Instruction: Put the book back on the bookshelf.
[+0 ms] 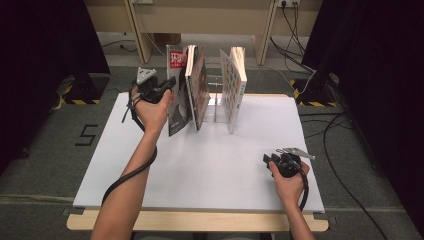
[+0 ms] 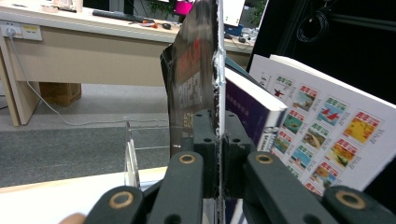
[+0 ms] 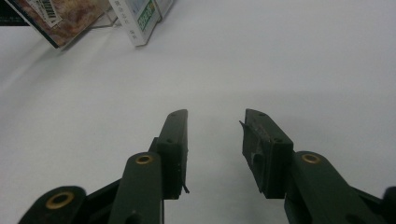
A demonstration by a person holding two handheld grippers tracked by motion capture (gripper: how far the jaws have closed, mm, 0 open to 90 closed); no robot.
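Left tongs (image 1: 170, 84) clamped on the edge of a magazine (image 1: 177, 95), held upright at the far left of the worktop (image 1: 210, 165), just beside a book (image 1: 197, 87) in a clear rack (image 1: 216, 100). Second book (image 1: 234, 87) standing further right. Right tongs (image 3: 215, 144) open, empty, low over bare worktop near the front right.

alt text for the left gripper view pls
The left gripper has its black jaws shut on the edge of a thin upright magazine. To its right stand a purple-covered book and a white book printed with small colour pictures.
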